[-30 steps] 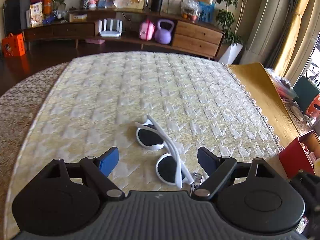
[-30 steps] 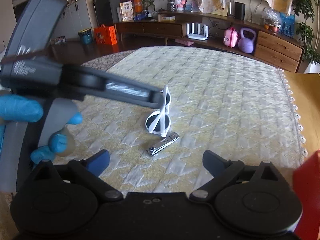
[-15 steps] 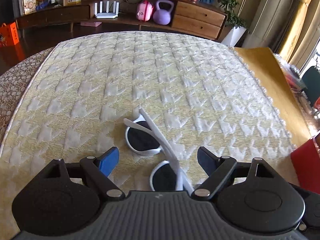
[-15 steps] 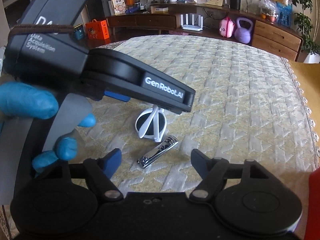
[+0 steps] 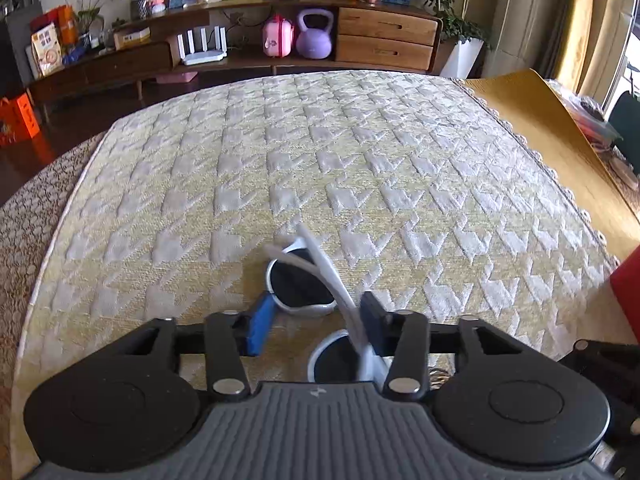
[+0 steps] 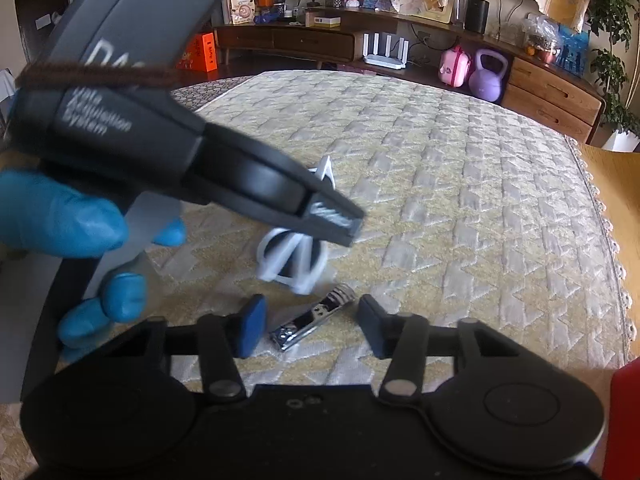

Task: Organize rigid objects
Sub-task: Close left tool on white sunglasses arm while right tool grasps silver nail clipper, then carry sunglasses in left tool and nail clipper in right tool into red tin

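- Left gripper: jaws just closed in, now partway together around the sunglasses. The right finger touches the white temple arms; the blue left pad sits beside the far lens rim. Can't confirm a full clamp from either view.
- Sunglasses: white frame, dark lenses, folded, lower centre of the left wrist view. One lens is ahead of the fingers, the other is between them, close to the gripper body. They look tipped up; blurred in both views.
- Right gripper: jaws also just closed in, partway together, straddling the nail clipper. Gaps are visible on both sides, so the pads aren't pressing on it.
- Clipper: chrome, lying flat on the cloth, diagonal, lower centre of the right wrist view, just in front of the sunglasses.
- In the right wrist view the left gripper body fills the upper left, its tip over the sunglasses. A blue-gloved hand holds its handle at the left edge.
- Cloth: yellow and white houndstooth weave, covers the table; both items rest on it.
- Red box: at the right edge of the left wrist view, beside the cloth edge.
- Background, top of both frames: wooden sideboard with a purple kettlebell and a white router.
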{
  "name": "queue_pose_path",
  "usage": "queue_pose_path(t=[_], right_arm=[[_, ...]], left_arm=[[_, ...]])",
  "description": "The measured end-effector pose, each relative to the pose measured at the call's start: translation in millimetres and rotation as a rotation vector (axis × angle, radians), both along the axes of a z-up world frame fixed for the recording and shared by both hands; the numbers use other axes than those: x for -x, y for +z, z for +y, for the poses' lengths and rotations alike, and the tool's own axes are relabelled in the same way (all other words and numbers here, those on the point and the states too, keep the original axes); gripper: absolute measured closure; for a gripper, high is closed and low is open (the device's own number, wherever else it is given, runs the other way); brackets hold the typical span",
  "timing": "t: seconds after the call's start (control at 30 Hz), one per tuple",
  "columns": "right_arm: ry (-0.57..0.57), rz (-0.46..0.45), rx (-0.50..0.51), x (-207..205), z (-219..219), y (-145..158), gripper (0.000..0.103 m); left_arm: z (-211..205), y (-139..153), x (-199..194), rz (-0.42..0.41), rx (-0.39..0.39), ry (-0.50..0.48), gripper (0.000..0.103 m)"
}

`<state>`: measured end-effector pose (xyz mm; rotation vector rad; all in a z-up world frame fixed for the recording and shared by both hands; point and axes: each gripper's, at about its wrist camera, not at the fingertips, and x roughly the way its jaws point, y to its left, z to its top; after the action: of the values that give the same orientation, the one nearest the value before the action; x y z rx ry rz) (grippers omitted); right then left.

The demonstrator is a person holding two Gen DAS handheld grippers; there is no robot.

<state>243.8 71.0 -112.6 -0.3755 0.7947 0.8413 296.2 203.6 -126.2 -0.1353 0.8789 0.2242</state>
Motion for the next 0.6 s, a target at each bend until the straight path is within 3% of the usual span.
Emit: queue_pose_path(t=[0.1,0.17,0.23,0.47,0.5,0.6], right_arm=[[-0.006,0.012,-0.005,-6.2,-8.6,1.7,0.075],[-0.015,0.022,-0.013,-10.3,-14.4,2.2,0.088],[-0.03,0.03,-0.021,-14.5,-19.4,2.8,0.092],[-0.067,0.018,-0.055,-9.7,-40.2,5.4,0.093],[-0.07,0.016,-0.06,-8.0,-44.1,6.4,0.093],[-0.084,0.015,-0.08,-7.4,-57.9,13.1,0.093]], left_arm=[[6.4,0.0,4.2,-0.007,0.006,0.0,0.078],[14.3,-0.4,5.6,-0.011,0.019,0.0,0.08],[17.7,-0.2,7.5,-0.013,0.028,0.001,0.08],[9.5,3.0,17.8,-0.028,0.003,-0.013,0.083],[7.2,4.8,19.1,-0.032,0.003,-0.017,0.098],[2.2,8.7,22.9,-0.029,0.025,-0.03,0.098]])
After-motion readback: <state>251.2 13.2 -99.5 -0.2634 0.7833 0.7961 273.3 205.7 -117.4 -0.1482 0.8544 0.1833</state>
